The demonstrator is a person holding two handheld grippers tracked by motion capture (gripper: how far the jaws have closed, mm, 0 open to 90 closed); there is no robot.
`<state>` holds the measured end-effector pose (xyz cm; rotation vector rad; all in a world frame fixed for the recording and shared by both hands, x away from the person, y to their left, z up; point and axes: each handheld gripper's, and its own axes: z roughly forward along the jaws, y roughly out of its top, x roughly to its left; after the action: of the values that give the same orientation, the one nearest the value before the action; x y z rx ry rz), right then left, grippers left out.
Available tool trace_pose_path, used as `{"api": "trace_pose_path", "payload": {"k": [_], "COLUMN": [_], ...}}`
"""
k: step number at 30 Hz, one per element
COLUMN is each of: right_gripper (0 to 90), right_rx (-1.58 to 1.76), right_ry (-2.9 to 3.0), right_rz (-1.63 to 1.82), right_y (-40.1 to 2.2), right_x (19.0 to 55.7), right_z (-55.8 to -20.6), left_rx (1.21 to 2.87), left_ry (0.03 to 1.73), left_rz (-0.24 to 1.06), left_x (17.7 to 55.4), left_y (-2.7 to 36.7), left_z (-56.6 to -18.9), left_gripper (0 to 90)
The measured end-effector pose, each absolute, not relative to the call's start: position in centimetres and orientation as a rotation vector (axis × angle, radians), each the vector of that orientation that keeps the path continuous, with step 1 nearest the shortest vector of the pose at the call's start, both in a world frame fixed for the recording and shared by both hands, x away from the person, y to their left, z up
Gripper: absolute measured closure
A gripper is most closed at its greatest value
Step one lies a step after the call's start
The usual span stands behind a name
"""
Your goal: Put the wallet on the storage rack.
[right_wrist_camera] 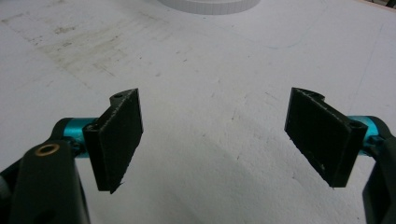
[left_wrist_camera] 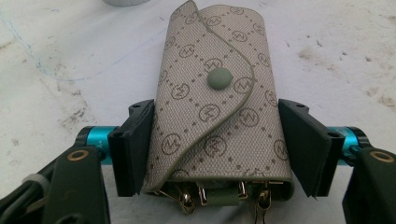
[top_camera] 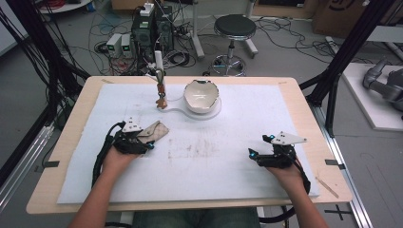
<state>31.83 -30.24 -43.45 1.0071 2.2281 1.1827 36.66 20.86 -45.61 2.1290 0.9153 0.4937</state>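
A white foam mat covers the wooden bench, where a person seated at the bottom of the frame works a gripper in each hand. At left of centre in the high view, the left gripper straddles a small key pouch of beige woven fabric, lying flat on the mat with its snap flap fastened. Seen from the left gripper view, the jaws stand on either side of the pouch, the left one against its edge and the right one beside the other edge; whether they pinch yet cannot be told. The pouch looks light and soft, likely to buckle under a hard squeeze, so a hold across its stitched side edges near the middle seems soundest, clear of the brass key hooks dangling loose at its open end. At lower right, the right gripper rests with jaws wide apart over bare mat. A white bowl sits at upper centre.
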Motion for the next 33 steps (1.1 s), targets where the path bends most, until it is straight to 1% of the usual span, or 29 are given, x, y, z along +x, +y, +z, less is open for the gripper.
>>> {"api": "trace_pose_path", "payload": {"k": [7, 11, 16, 23, 33], "right_gripper": [19.6, 19.7, 19.6, 19.6, 19.6], "right_rx": [0.990, 0.993, 0.990, 0.980, 0.967], "right_ry": [2.246, 2.245, 2.251, 2.268, 2.272], "right_rz": [1.178, 1.181, 1.178, 1.168, 1.177], "right_y": [-30.0, -30.0, -30.1, -29.9, -29.8], "right_x": [31.8, 31.9, 32.1, 32.0, 31.9], "right_z": [-43.5, -43.5, -43.6, -43.8, -43.7], "left_rx": [2.123, 2.131, 2.098, 2.072, 2.111], "left_ry": [0.930, 0.947, 0.942, 0.886, 0.800], "left_rz": [0.508, 0.529, 0.526, 0.519, 0.496], "left_x": [36.5, 36.3, 36.0, 35.6, 35.4], "left_y": [20.8, 20.7, 20.9, 20.4, 17.8], "left_z": [-45.3, -45.1, -44.5, -42.8, -40.6], "left_gripper": [34.5, 35.1, 35.6, 36.1, 36.6]}}
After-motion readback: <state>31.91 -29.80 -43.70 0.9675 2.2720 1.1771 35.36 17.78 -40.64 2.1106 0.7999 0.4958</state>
